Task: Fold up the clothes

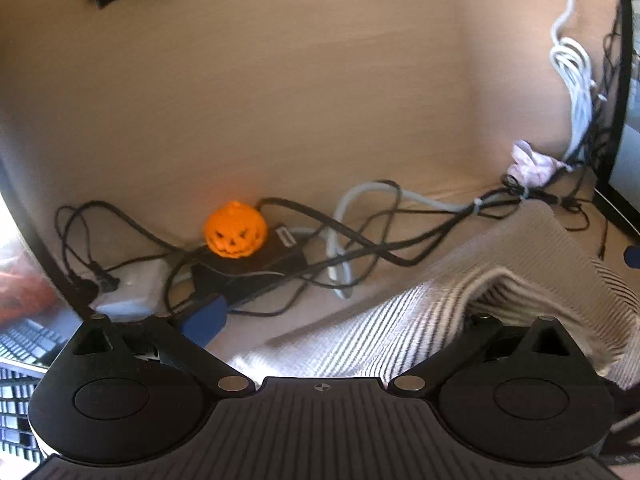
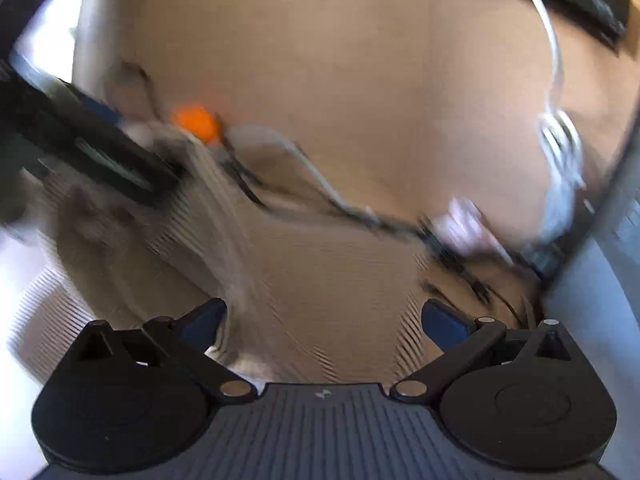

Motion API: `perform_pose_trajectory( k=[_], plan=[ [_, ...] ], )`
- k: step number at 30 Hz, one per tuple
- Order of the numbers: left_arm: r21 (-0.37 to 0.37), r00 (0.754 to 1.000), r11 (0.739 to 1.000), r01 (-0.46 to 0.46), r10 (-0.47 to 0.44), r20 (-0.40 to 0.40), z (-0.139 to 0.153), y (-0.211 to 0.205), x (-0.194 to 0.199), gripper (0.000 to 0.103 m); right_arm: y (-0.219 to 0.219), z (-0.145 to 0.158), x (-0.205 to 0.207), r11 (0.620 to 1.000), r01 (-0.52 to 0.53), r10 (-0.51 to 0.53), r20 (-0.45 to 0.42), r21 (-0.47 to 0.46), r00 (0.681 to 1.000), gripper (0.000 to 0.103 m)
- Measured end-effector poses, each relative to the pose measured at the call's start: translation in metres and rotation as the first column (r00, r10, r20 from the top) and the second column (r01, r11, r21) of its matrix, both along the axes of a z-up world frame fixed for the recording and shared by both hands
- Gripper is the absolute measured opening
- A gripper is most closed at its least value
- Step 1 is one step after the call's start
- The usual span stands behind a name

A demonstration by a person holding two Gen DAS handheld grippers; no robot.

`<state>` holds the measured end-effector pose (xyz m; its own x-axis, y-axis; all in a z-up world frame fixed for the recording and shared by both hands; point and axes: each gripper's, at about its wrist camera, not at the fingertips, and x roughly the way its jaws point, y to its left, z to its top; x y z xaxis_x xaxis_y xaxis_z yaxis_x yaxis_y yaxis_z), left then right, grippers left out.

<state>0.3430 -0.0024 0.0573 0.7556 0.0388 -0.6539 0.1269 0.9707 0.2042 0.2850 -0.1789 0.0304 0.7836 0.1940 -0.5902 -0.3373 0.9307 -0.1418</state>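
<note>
1. The left wrist view looks forward and down over its own gripper point(image 1: 332, 320), close above the table point(image 1: 280, 100), toward the pumpkin point(image 1: 235, 229) and cables point(image 1: 360, 236).
2. The right wrist view, motion-blurred, looks down over its gripper point(image 2: 324, 320), close above the striped cloth point(image 2: 320, 280).
3. Both views share the pumpkin, the cables, the cloth and the table; the right view also catches the left gripper at its left edge.

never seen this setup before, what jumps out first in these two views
The bright orange jack-o'-lantern pumpkin grabs the eye, sitting on a black box amid a tangle of black cables on the tan table. Next comes the striped cloth, bunched at lower right in the left wrist view. In the blurred right wrist view, the right gripper stands open over that cloth.
</note>
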Motion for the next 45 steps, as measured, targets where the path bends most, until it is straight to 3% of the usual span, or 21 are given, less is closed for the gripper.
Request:
perform_pose_trajectory(
  k=[1,5,9,11,15,20,23,25,28,31,34,37,39,45],
  plan=[
    [-0.007,1.0,1.0,-0.002,0.002,0.001,0.002,0.001,0.001,0.103,0.001,0.008,-0.005,0.998,-0.051,0.051,0.019,0.023,0.999,0.103],
    [-0.032,1.0,0.999,-0.009,0.009,0.006,0.011,0.003,0.005,0.103,0.014,0.011,-0.017,0.993,-0.093,0.096,0.044,-0.068,0.994,0.103],
    [-0.046,1.0,0.999,-0.011,0.011,0.012,0.016,0.002,0.003,0.103,0.017,-0.018,-0.002,0.977,0.011,-0.019,-0.035,-0.215,0.999,0.103],
    [-0.047,1.0,0.999,0.001,0.0,0.012,0.018,0.002,-0.001,0.103,0.009,-0.018,0.009,0.97,0.11,-0.115,-0.011,-0.219,0.993,0.103],
    [-0.059,0.999,0.998,0.035,-0.035,0.012,0.02,0.006,-0.015,0.103,-0.022,0.018,0.042,0.947,0.319,-0.318,0.038,-0.026,0.947,0.103],
    [-0.126,0.99,0.982,0.143,-0.144,-0.001,0.029,0.008,-0.045,0.103,-0.019,0.031,0.065,0.95,0.31,-0.305,0.085,-0.048,0.949,0.103],
    [-0.131,0.981,0.972,0.195,-0.192,0.033,0.037,0.006,-0.064,0.103,-0.014,0.027,0.067,0.953,0.29,-0.282,0.097,-0.085,0.954,0.103],
    [-0.071,0.983,0.981,0.181,-0.178,0.048,0.037,-0.002,-0.063,0.103,-0.013,0.023,0.068,0.952,0.289,-0.28,0.1,-0.097,0.955,0.103],
    [0.086,0.987,0.984,0.159,-0.161,0.022,0.021,-0.018,-0.049,0.103,-0.015,0.02,0.068,0.949,0.297,-0.287,0.099,-0.104,0.953,0.103],
    [0.16,0.987,0.974,0.157,-0.149,-0.065,-0.005,-0.025,-0.032,0.103,-0.017,0.017,0.066,0.949,0.298,-0.289,0.096,-0.106,0.953,0.103],
    [0.161,0.992,0.983,0.088,-0.071,-0.108,-0.024,-0.018,-0.022,0.103,-0.015,0.003,0.06,0.957,0.27,-0.266,0.053,-0.103,0.963,0.103],
    [0.112,0.992,0.994,0.009,0.005,-0.128,-0.031,-0.004,-0.016,0.103,-0.002,-0.028,0.052,0.976,0.155,-0.166,-0.06,-0.156,0.984,0.103],
    [0.084,0.99,0.996,-0.017,0.029,-0.14,-0.032,0.004,-0.015,0.103,0.007,-0.046,0.047,0.962,0.144,-0.154,-0.024,-0.232,0.988,0.103],
    [-0.013,0.995,0.996,-0.083,0.083,-0.055,-0.012,0.025,-0.035,0.103,-0.005,-0.019,0.051,0.901,0.372,-0.348,0.141,-0.224,0.927,0.103]
  ],
)
